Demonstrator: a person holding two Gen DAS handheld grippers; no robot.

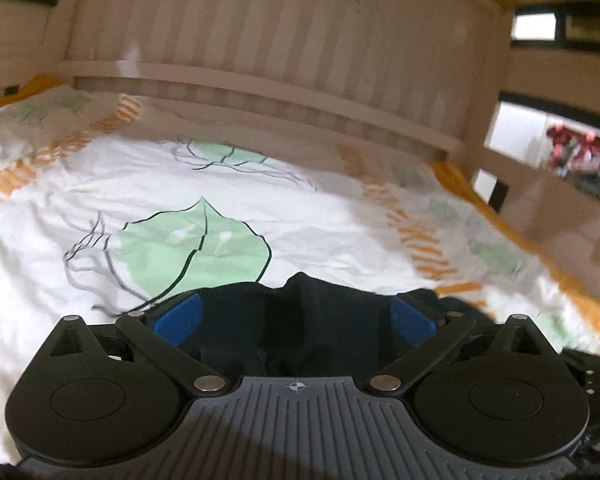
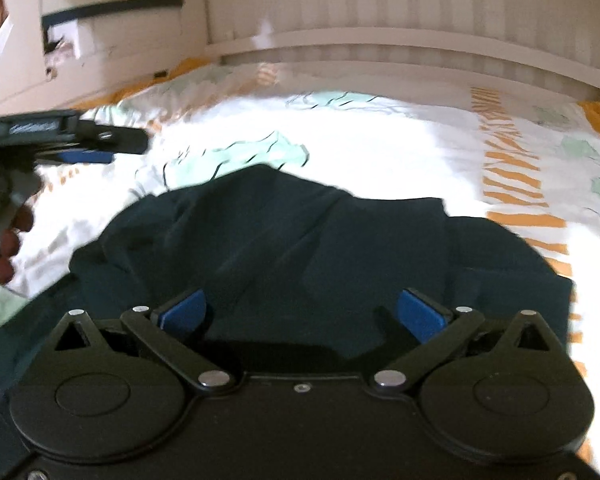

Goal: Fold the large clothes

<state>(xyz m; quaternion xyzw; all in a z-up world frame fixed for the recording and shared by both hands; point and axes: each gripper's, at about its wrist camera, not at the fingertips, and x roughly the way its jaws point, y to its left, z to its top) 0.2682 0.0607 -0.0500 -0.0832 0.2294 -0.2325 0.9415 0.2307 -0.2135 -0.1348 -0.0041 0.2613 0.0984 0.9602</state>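
While both my grippers stand wide open, the dark garment (image 2: pixel 300 248) lies bunched on the sheet (image 2: pixel 400 152), nothing pinched. Left gripper (image 1: pixel 296 316) has cloth below its spread pads. From the right gripper (image 2: pixel 302 312), the left one shows at ten o'clock.

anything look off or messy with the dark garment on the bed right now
Yes: the dark garment lies bunched and creased on the leaf-print bedsheet, its far edge humped rather than flat. Both grippers stand open, holding nothing.
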